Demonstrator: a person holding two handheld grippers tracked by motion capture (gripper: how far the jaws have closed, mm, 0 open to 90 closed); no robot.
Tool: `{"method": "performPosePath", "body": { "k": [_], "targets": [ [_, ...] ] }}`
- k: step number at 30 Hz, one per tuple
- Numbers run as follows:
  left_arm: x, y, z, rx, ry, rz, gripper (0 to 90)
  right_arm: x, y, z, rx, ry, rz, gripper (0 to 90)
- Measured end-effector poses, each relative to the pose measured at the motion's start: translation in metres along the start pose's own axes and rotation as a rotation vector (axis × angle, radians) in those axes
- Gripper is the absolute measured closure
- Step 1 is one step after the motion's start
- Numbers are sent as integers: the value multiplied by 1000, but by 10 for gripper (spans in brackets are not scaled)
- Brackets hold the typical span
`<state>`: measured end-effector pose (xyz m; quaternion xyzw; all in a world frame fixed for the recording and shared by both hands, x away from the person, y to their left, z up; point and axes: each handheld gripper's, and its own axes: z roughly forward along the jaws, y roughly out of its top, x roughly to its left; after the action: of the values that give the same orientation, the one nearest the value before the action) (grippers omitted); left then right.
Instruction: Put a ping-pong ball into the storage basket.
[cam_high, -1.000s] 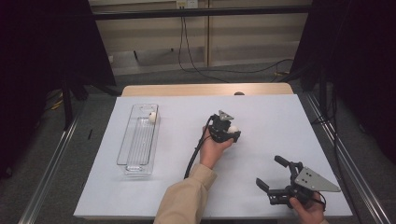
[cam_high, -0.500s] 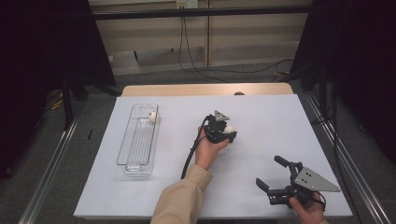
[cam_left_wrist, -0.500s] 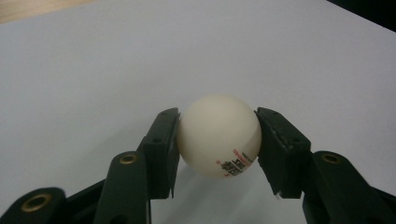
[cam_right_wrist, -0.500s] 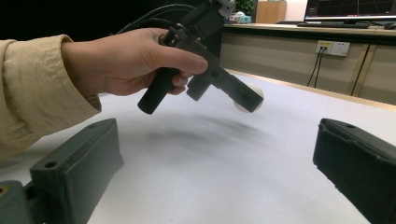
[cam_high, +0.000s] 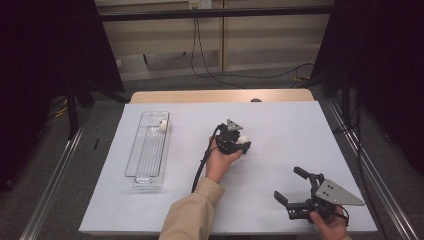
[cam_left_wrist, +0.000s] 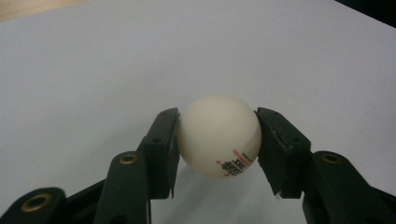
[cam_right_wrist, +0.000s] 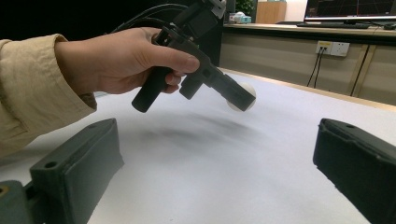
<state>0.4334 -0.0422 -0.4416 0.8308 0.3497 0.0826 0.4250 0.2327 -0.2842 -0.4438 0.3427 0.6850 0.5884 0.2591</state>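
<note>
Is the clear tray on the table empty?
No, one white ball lies at the far end of the clear tray, seen in the high view.

My left gripper (cam_high: 239, 143) is raised mid-counter, its fingers (cam_left_wrist: 161, 149) clamped tight; my right gripper (cam_high: 292, 192) rests low at the near right, fingers (cam_right_wrist: 74, 172) spread wide apart

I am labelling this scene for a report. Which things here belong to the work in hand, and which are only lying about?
In the work:
- left gripper, shut on a white ball
- clear tray with another white ball inside

Standing by or background:
- right gripper, open, holding nothing
- white table sheet
- cables on the floor
</note>
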Motion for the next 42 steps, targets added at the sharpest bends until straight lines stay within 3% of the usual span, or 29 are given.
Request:
{"method": "performPosePath", "body": {
  "k": [42],
  "targets": [
    [19,-13,-30,-20,12,-8,512,0,0,0,-5,-4,-3,5]
  ]
}}
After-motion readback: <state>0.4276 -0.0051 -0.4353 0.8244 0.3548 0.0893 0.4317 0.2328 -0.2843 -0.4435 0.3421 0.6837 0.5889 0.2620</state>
